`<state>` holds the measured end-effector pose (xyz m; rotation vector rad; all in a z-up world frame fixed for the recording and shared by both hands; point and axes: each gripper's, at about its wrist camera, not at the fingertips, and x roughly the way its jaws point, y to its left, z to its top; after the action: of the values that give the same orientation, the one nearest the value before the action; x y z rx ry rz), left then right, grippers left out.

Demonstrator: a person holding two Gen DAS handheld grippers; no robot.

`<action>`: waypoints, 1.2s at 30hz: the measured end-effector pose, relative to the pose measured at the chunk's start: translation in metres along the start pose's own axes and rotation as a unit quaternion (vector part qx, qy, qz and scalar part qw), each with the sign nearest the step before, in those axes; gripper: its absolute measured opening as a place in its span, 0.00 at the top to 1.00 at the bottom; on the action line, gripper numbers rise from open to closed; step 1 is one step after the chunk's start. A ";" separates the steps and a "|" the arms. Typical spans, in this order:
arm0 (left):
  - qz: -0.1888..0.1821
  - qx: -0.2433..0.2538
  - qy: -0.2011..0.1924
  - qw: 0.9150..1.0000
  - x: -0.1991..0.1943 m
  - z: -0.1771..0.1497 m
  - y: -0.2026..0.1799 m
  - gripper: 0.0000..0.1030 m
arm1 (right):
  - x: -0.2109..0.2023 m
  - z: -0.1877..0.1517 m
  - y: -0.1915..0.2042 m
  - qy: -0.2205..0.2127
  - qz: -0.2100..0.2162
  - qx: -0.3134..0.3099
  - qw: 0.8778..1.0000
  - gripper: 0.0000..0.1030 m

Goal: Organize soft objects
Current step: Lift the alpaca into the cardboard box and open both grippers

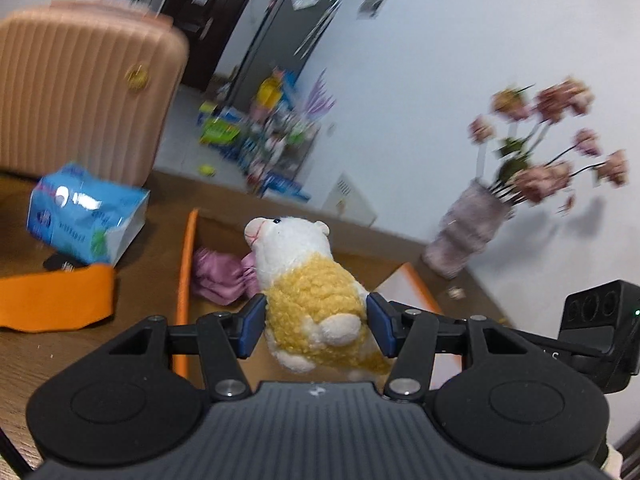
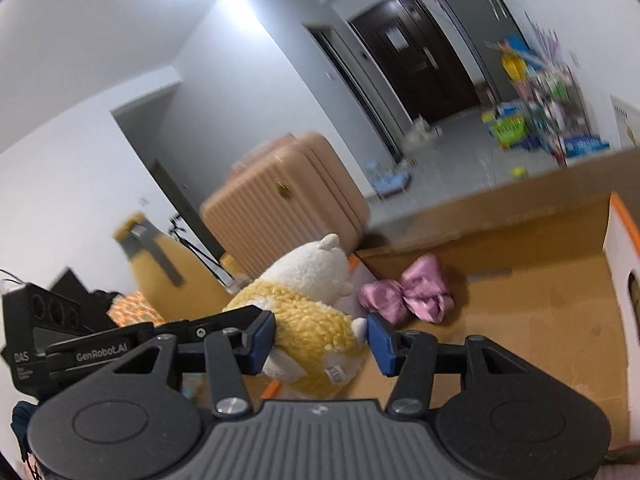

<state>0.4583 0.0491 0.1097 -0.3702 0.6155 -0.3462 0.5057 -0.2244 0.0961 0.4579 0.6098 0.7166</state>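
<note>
white walls and a dark doorway [image 2: 416, 64] are seen behind a brown wooden table [image 1: 152, 264], on which an open cardboard box [image 2: 520, 320] with orange-edged flaps is set. the plush hamster [image 1: 316, 296], white-headed with a yellow woolly body, is held above the box's near edge; it is pinched at the flanks by the blue pads of the left gripper [image 1: 316, 330], which are pressed into the fleece on both sides. in the right wrist view the same plush hamster [image 2: 308, 312] is seen between the spread fingers of the right gripper [image 2: 320, 338]; the left pad is touched by the fleece, while contact at the right pad cannot be told, so a grip there cannot be confirmed. the other gripper's black body is seen at the left edge of that view.

inside the box, just beyond the toy, a pink satin bow [image 2: 408, 294] is lying on the cardboard floor. a blue tissue pack [image 1: 86, 216] is found on the table to the left of the box, with an orange cloth [image 1: 52, 300] nearer the camera. a ribbed pink suitcase [image 1: 84, 92] is stood behind the table, and a vase of pink flowers [image 1: 472, 224] is placed at the right by the wall. cluttered shelves [image 1: 276, 136], blurred, are seen by the doorway.
</note>
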 end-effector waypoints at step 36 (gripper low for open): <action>0.135 0.161 -0.052 0.976 -0.122 -0.051 -0.077 0.03 | -0.139 -0.024 0.066 -0.016 -0.180 -0.158 0.971 0.20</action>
<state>0.3186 0.0206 0.1646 0.0078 0.4893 -0.1597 0.3761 -0.2759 0.1657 0.0579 0.5187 0.4473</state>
